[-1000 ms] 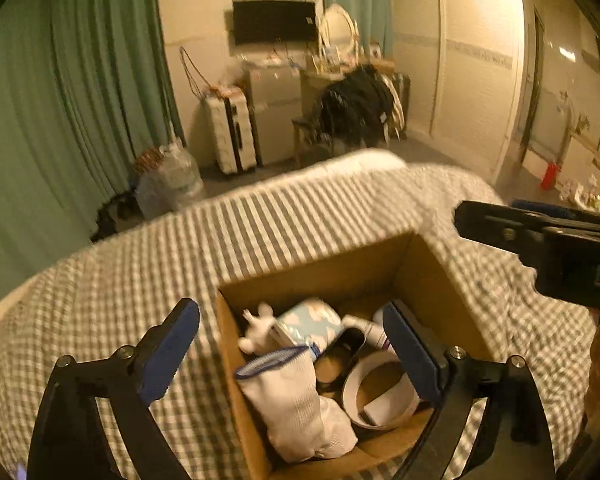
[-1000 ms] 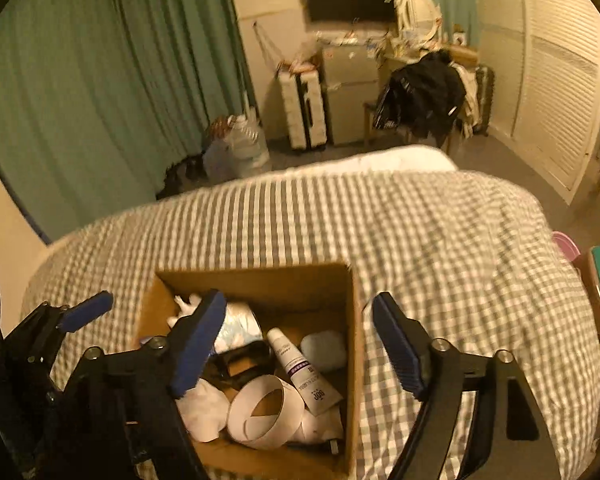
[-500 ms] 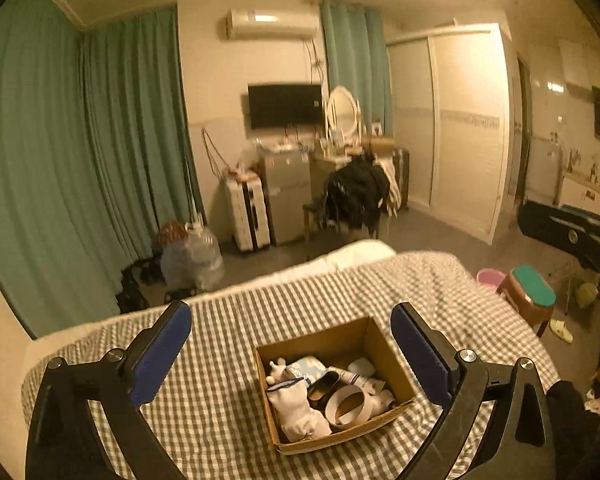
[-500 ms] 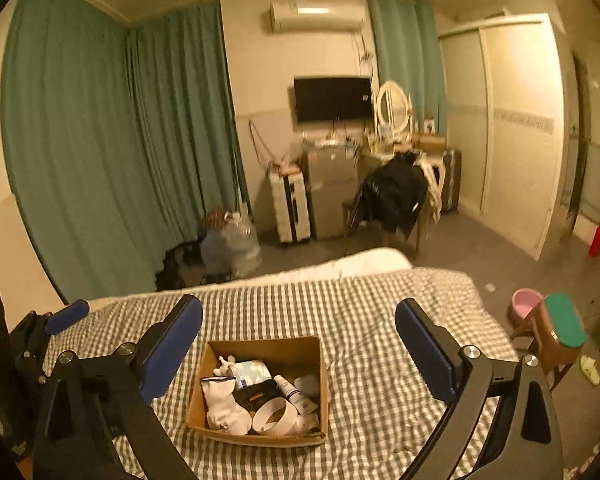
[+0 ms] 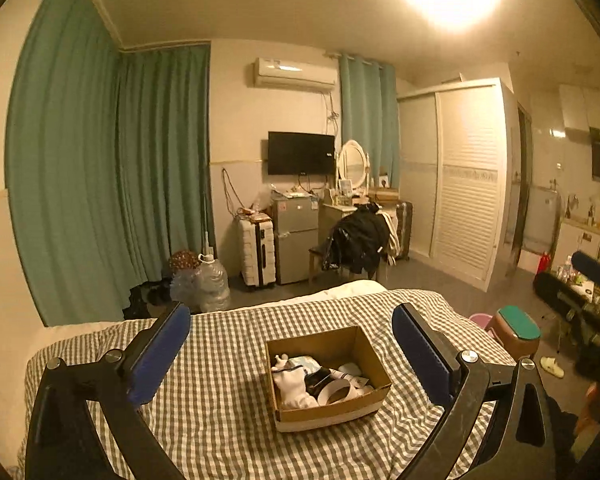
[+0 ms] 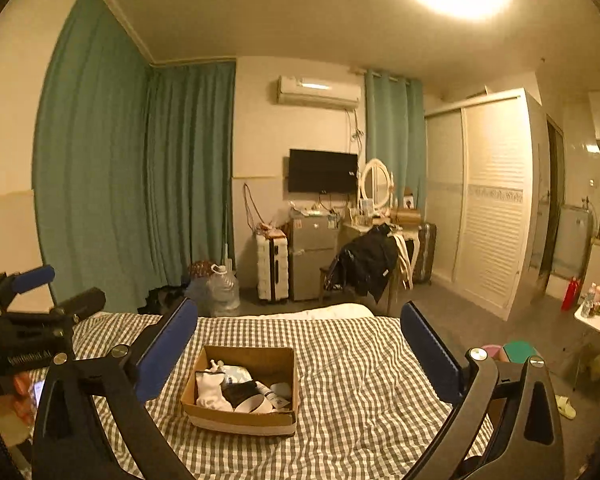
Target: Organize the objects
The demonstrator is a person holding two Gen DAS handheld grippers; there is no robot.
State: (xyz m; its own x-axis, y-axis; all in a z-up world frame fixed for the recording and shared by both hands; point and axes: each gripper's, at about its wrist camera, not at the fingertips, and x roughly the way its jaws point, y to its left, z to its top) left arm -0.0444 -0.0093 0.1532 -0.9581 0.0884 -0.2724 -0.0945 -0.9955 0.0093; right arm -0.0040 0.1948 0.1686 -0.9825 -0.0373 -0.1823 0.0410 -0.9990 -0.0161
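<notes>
Standing back from the bed (image 5: 220, 392): both tools are spread wide, nothing between the pads, and their jaws have just been opening. Left tool (image 5: 292, 350) and right tool (image 6: 298, 344) are held well clear of the cardboard box (image 5: 374, 364), which sits on the checked bedcover.

Progress, as a judgement: looks finished or nearly so. White socks (image 6: 210, 394), a roll of tape (image 6: 256, 405), a small tube (image 6: 269, 393) and a dark item lie inside the box; no loose item shows on the cover around it.

Surroundings: green curtains (image 5: 100, 184), white suitcase (image 5: 257, 252), small fridge (image 5: 296, 236), chair draped with a dark jacket (image 5: 358, 242), stool (image 5: 516, 330) beside the bed. Nothing stands between tools and box.
</notes>
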